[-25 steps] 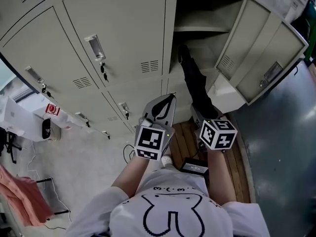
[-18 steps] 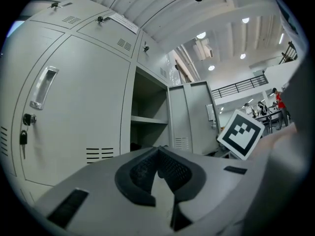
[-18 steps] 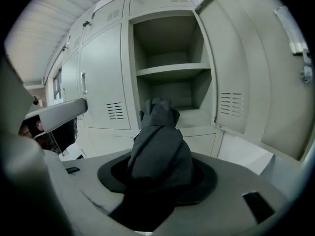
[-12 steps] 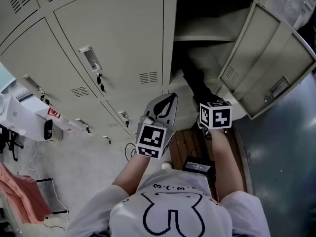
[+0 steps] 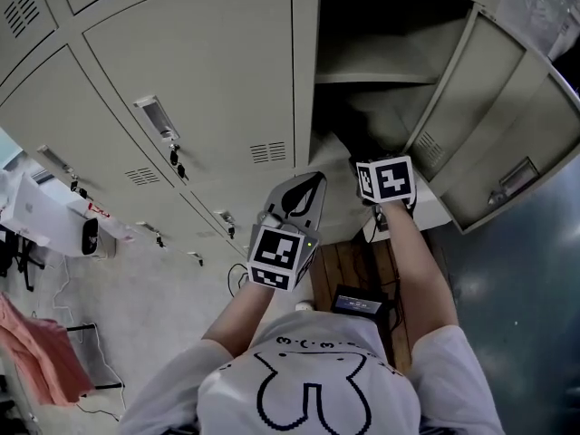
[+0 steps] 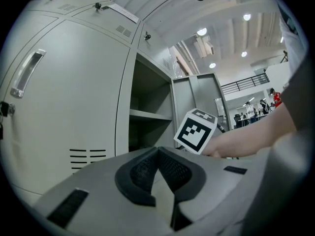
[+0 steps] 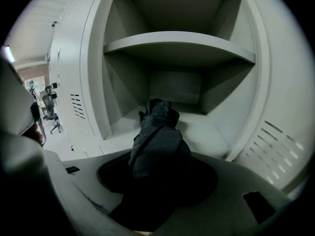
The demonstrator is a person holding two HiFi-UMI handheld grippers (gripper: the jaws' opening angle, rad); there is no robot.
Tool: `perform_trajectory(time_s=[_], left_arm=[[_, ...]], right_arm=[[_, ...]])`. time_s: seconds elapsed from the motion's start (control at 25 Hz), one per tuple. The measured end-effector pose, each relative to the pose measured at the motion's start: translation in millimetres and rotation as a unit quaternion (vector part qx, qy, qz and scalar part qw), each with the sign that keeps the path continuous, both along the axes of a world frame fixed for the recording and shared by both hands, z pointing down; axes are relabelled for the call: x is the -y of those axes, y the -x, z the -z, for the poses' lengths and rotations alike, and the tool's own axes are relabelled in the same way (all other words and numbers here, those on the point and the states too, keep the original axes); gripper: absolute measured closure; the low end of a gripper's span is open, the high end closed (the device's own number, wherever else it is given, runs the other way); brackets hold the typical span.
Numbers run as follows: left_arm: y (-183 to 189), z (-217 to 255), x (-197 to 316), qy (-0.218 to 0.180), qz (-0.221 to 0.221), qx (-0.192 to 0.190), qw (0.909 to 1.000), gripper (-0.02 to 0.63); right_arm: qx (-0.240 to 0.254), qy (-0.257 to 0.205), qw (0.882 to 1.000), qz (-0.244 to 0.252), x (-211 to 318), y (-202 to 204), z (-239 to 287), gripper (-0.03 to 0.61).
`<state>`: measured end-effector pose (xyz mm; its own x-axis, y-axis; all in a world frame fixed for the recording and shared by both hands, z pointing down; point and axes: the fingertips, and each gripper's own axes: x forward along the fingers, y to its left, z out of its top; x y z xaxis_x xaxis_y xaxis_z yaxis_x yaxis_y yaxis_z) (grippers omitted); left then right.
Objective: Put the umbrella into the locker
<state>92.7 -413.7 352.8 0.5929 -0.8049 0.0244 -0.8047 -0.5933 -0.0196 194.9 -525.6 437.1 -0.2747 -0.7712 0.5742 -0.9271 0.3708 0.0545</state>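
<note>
The right gripper point(image 7: 157, 168) pinches the dark folded cloth umbrella point(image 7: 156, 134), partly inside the open grey metal locker point(image 7: 179, 42) but not yet let go; the left gripper point(image 6: 158, 154) is closed and empty.

The right gripper point(image 7: 157, 183) hides the near end of the umbrella point(image 7: 157, 134).

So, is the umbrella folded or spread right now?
Folded: the umbrella is a dark, tight bundle held by the right gripper, its far end reaching inside the open locker under the shelf.
</note>
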Motion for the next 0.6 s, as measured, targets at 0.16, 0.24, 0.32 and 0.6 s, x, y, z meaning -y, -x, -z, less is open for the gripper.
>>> perform_trajectory(time_s=[0.16, 0.24, 0.32, 0.6], left_arm=[[-3, -4, 7, 0.012, 0.000, -0.009, 0.9999, 0.591], [-5, -5, 10, 0.012, -0.001, -0.004, 0.9999, 0.591], [-6, -4, 12, 0.011, -0.002, 0.002, 0.9999, 0.591], [-10, -5, 22, 0.008, -0.003, 0.017, 0.9998, 0.591]], right_arm=[[-0.027, 0.006, 1.000, 0.013, 24, 3, -4, 0.351], [-0.035, 0.009, 0.999, 0.019, 36, 4, -5, 0.349], [-0.040, 0.012, 0.999, 0.021, 49, 5, -6, 0.348], [-0.053, 0.019, 0.998, 0.033, 92, 4, -10, 0.341]])
